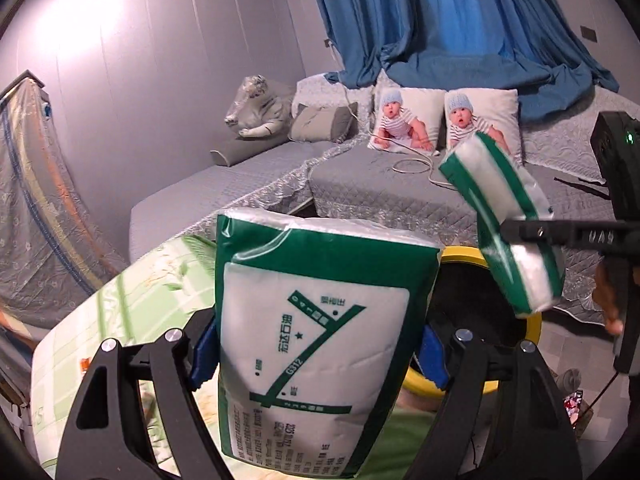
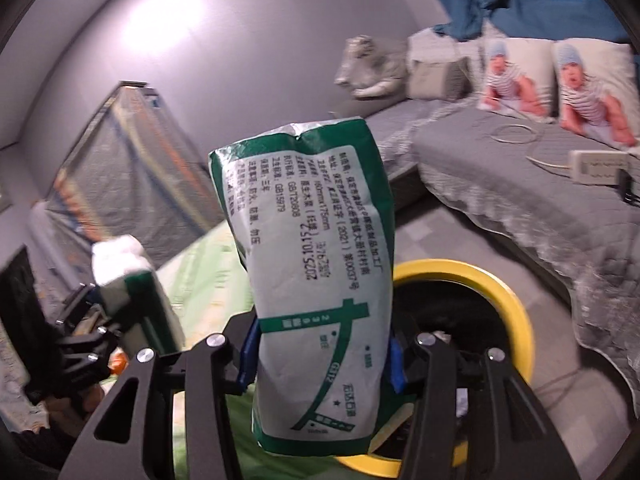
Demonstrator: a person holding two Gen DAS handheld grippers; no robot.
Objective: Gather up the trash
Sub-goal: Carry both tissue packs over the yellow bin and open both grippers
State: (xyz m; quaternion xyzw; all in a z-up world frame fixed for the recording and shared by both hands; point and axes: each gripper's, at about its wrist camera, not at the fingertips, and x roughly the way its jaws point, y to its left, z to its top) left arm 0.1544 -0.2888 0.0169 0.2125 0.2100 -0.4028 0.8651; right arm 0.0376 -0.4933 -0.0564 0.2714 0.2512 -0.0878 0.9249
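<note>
**Left-wrist and right-wrist views: two tissue packs pinched above yellow-rimmed bin**

Left-wrist view: left gripper [image 1: 316,356] clamped on a green-and-white plastic-wrapped tissue pack [image 1: 316,340], blue pads pressed against both sides, jaws set wide by the pack's breadth. Pack upright, printed face toward camera, lower edge cut off by the frame bottom. Behind it, round black bin with yellow rim [image 1: 532,320], largely hidden by the pack and gripper arms; contents not discernible. Right gripper [image 1: 520,234] seen side-on at right edge, pinching a second green-and-white tissue pack [image 1: 504,216], tilted, above the bin's far side. Person's hand at far right mostly cut off.

Right-wrist view: second pack [image 2: 320,288] upright between blue pads [image 2: 249,354], both sides gripped; print blurred in part, bottom corner hiding the bin rim [image 2: 516,320] nearest camera. Bin interior dark, contents unclear. Left gripper [image 2: 120,320] at lower left, blurred; first pack [image 2: 132,292] visible edge-on, grip point obscured.

Background: grey quilted sofa [image 1: 380,188], white coiled cable [image 1: 412,166], two pillows printed with a baby [image 1: 404,120], blue curtain [image 1: 440,20]. Green patterned tablecloth [image 1: 120,308] below left, partly covered.
</note>
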